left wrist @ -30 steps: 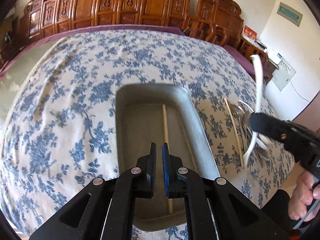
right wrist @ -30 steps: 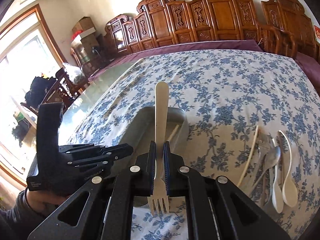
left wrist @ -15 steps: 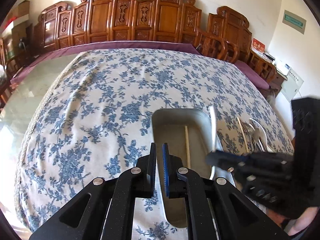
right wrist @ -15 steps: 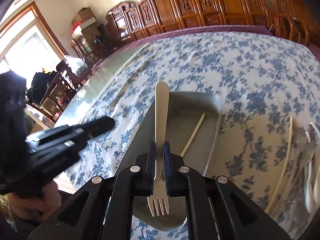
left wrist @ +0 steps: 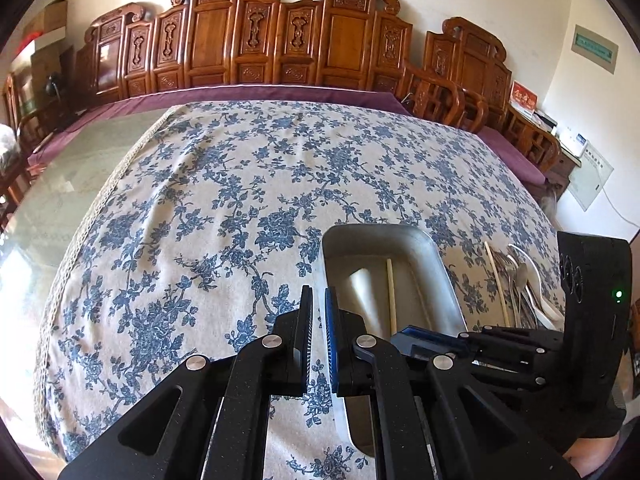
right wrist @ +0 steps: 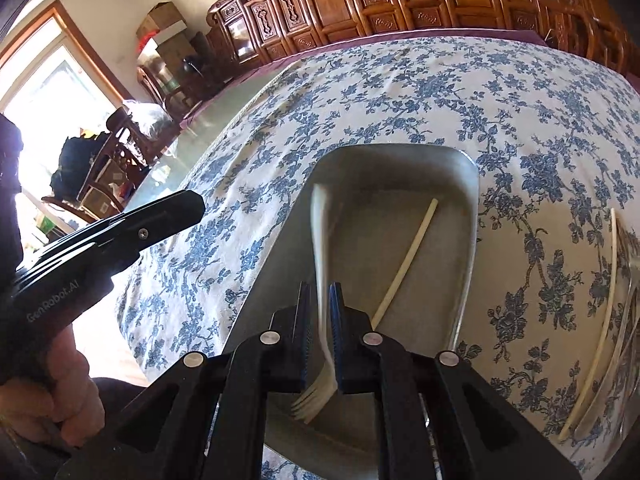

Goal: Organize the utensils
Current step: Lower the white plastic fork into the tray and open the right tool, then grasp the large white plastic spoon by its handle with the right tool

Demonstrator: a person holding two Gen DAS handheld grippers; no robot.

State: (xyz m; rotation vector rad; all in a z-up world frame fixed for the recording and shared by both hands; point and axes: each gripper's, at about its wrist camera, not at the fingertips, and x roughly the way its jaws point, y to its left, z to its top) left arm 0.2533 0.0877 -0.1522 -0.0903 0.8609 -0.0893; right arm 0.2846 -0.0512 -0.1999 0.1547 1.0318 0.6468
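A metal tray (right wrist: 474,216) lies on the blue-flowered tablecloth (right wrist: 400,92), with one pale chopstick (right wrist: 408,256) on its floor. My right gripper (right wrist: 320,288) hangs low over the tray's near end. Its jaws are opening, and a cream plastic fork (right wrist: 322,232) stands blurred and tilted between them, tines toward me, with a gap beside it. My left gripper (left wrist: 316,292) is shut with nothing in it, just left of the tray (left wrist: 452,280). The chopstick (left wrist: 391,296) shows there too, and the right gripper (left wrist: 404,336) reaches in from the right.
Loose spoons and forks lie in a pile (left wrist: 520,280) on the cloth right of the tray, with a long chopstick (right wrist: 600,308) beside them. Carved wooden chairs (left wrist: 280,40) line the far table edge. A hand (right wrist: 60,384) holds the left gripper (right wrist: 188,208).
The right gripper has sunk into the tray with the fork, and its jaws have parted slightly; the fork now tilts and blurs. The left gripper drew back to the left of the tray.
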